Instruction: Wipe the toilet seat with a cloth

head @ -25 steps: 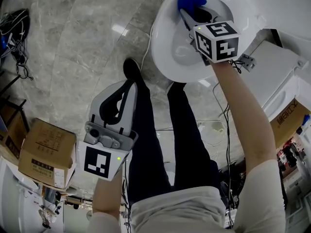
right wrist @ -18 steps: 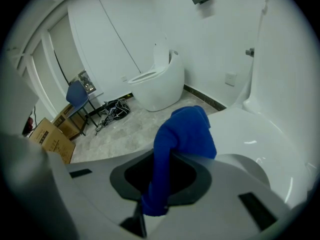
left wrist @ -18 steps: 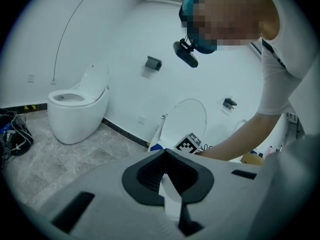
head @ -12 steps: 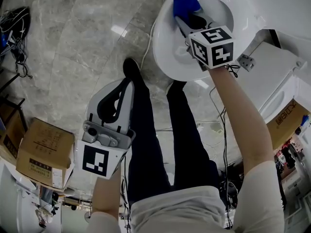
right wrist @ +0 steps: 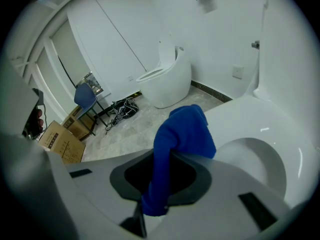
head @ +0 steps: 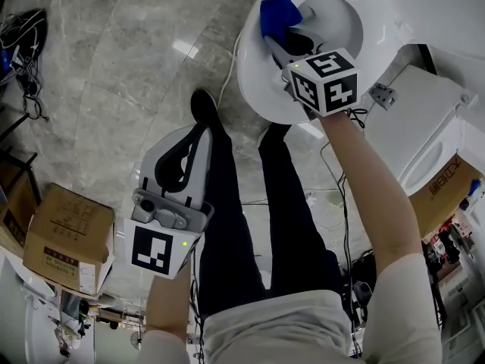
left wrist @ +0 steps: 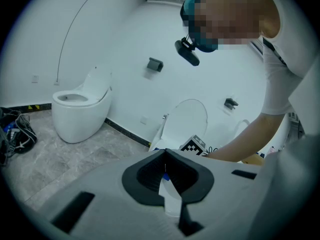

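The white toilet seat (head: pixel 261 82) fills the top right of the head view, its bowl opening (head: pixel 333 21) beyond. My right gripper (head: pixel 282 30) is shut on a blue cloth (head: pixel 277 14), and the cloth rests on the seat's left rim. In the right gripper view the blue cloth (right wrist: pixel 182 134) hangs bunched between the jaws, with the toilet seat (right wrist: pixel 255 119) to the right. My left gripper (head: pixel 198 131) hangs over the floor beside the person's leg, shut and holding nothing. The left gripper (left wrist: pixel 165 165) points toward the raised toilet lid (left wrist: pixel 187 119).
A second white toilet (right wrist: pixel 165 79) stands by the far wall. Cardboard boxes (head: pixel 64 237) sit at the lower left, tangled cables (head: pixel 23 44) at the upper left. A white cabinet (head: pixel 420 105) and another box (head: pixel 451 188) stand right of the toilet. Grey marble floor (head: pixel 129 59) lies to the left.
My right gripper has slid the blue cloth leftward and slightly nearer along the seat's rim. The left gripper has stayed almost where it was.
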Demonstrator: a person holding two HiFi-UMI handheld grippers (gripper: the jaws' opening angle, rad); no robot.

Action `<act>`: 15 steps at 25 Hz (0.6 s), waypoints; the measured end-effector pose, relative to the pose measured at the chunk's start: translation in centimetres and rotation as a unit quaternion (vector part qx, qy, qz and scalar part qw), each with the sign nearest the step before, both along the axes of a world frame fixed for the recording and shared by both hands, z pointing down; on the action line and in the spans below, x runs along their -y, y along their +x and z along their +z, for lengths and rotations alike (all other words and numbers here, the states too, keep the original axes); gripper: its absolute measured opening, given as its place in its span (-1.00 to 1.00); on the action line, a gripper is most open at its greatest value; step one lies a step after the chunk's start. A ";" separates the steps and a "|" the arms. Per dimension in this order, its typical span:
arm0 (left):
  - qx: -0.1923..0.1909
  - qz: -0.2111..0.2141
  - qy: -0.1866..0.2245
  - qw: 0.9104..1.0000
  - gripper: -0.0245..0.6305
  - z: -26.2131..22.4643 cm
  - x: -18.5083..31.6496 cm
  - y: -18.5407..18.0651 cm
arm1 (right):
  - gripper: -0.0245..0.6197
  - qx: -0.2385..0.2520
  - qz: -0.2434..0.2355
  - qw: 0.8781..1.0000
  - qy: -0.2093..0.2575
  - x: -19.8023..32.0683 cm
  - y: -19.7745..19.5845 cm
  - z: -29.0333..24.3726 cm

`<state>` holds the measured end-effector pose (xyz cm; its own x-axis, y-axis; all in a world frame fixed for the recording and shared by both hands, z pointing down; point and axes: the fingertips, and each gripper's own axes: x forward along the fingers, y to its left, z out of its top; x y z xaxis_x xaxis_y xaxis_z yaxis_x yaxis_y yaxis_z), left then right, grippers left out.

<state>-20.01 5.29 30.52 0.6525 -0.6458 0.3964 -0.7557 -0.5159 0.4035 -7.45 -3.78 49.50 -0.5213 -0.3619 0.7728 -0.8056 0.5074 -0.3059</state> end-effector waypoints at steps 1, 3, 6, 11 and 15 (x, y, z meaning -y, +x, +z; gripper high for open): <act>-0.001 0.000 0.001 1.000 -0.90 0.0 0.0 0.1 | -0.78 0.002 -0.001 1.000 -0.002 -0.3 -0.1 0.0; -0.002 -0.001 0.001 1.000 -0.90 -0.1 -0.2 0.1 | -0.78 0.006 -0.003 1.000 -0.007 -1.0 -0.3 -0.1; 0.001 0.002 0.000 1.000 -0.90 -0.1 -0.4 0.1 | -0.78 0.010 -0.006 1.000 -0.014 -2.1 -0.6 -0.1; 0.004 0.008 0.003 1.000 -0.90 -0.4 -0.5 0.4 | -0.78 0.021 -0.012 0.999 -0.026 -4.1 -1.1 -0.2; 0.004 0.012 0.007 1.000 -0.90 -0.7 -0.6 0.6 | -0.78 0.028 -0.016 0.999 -0.035 -5.9 -1.5 -0.2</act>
<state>-19.39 5.85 29.82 0.6650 -0.6349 0.3932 -0.7460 -0.5401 0.3896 -8.92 2.07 49.29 -0.5752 -0.2907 0.7646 -0.7699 0.5082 -0.3860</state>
